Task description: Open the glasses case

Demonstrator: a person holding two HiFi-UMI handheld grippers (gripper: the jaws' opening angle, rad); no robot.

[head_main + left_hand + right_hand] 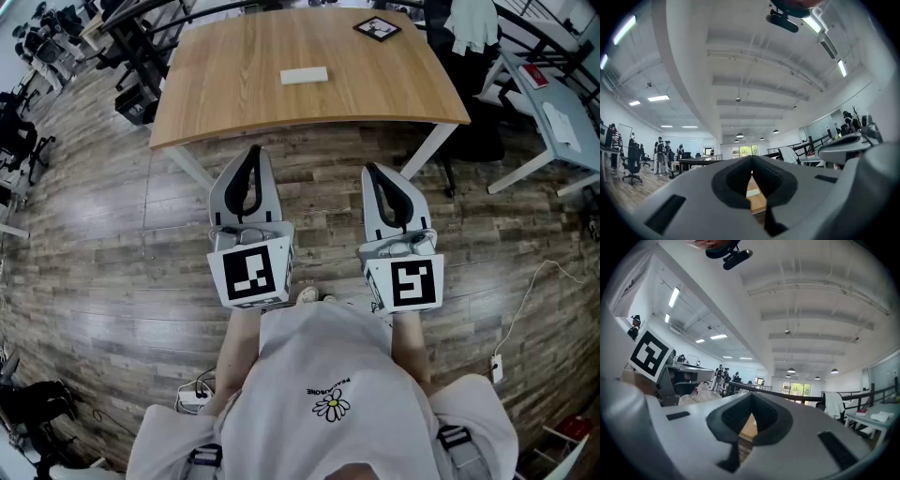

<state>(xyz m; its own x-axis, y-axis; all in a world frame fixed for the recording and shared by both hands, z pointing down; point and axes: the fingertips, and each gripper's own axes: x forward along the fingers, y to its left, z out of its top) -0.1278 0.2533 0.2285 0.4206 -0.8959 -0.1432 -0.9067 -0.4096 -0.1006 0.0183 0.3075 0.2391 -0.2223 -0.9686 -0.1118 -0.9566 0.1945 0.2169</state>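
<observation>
The glasses case (304, 76) is too small to show a seam; past the left gripper (252, 155) only a sliver shows

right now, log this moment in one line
stage: idle | glasses case: on table, untouched | left gripper: shut, empty | right gripper: shut, empty

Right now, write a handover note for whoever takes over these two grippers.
Left gripper: shut, empty, over the grey plank floor, short of the table.
Right gripper: shut, empty, likewise.
Flat white rectangular glasses case: looks closed, lies untouched near the middle of the light wooden table.
Done: nothing.
Left: reach the case and open it.
</observation>
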